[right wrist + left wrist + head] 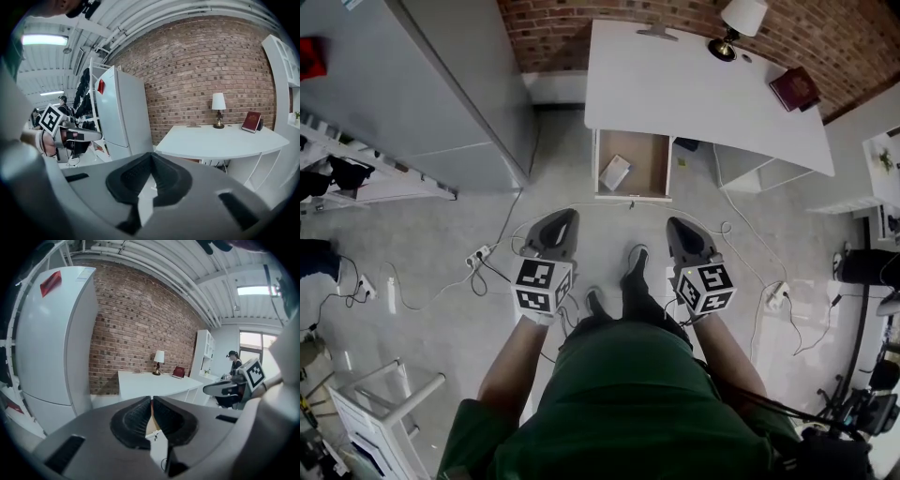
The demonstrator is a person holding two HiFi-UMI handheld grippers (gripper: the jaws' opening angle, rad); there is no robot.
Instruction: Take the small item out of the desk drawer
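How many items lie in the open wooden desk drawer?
1: a small white flat item lies in the left half of the open wooden drawer. The drawer's back, under the white desk, may hide more.

Open for the taking: the drawer (633, 164) stands pulled out from under the left end of the white bench (675, 94), its front facing the near side. Seen from above, it is a shallow box with white walls and a bare brown bottom. The small item (614, 172) lies flat on that bottom in the left half, near the left wall and about midway between front and back. It is a pale, thin, roughly rectangular piece, turned askew to the drawer's sides. The right half of the bottom shows plain brown. What the item is made of cannot be told.
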